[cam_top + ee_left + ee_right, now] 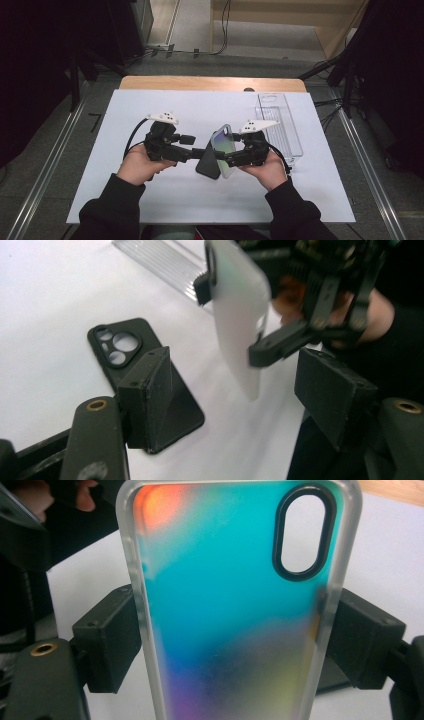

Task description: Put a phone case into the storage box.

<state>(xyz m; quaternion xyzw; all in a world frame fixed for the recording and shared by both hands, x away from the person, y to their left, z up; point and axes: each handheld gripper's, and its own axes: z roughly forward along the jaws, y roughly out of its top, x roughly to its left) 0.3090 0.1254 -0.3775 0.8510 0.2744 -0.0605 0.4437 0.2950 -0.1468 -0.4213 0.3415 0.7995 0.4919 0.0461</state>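
Your left gripper (pixel 194 152) sits left of the black phone case (pixel 208 161), its jaws spread apart with nothing between them. In the left gripper view that black case (pixel 150 385) lies flat on the white table sheet (pixel 45 315), beneath and just beyond the left jaw, its camera cut-outs at the far end. Its long axis runs away from you and slightly leftward in that view. The left hand is the nearer one to this case, and it is the free one.

Moving right from the black case, the iridescent phone case (pixel 223 150) stands nearly upright above the sheet, lifted clear of it and leaning over the black case's right side. Whether the two cases touch cannot be told from above. Your right gripper (pixel 234 159) clamps this case across its width. In the right gripper view the two pads press on its frosted side edges, and the iridescent case (pixel 235 610) rises straight up between them with its oval camera opening at the top right.

Further right of the black case, a clear plastic tray (pixel 295 145) lies empty along the sheet's right side, its long axis running away from you. It is well apart from both cases.

Judging from this, any placement into the tray would mean carrying the held case rightward, and the way there looks open. To the left of the black case the sheet is bare, giving your left hand free room to come down on it. The near edge of the sheet is close to your forearms.
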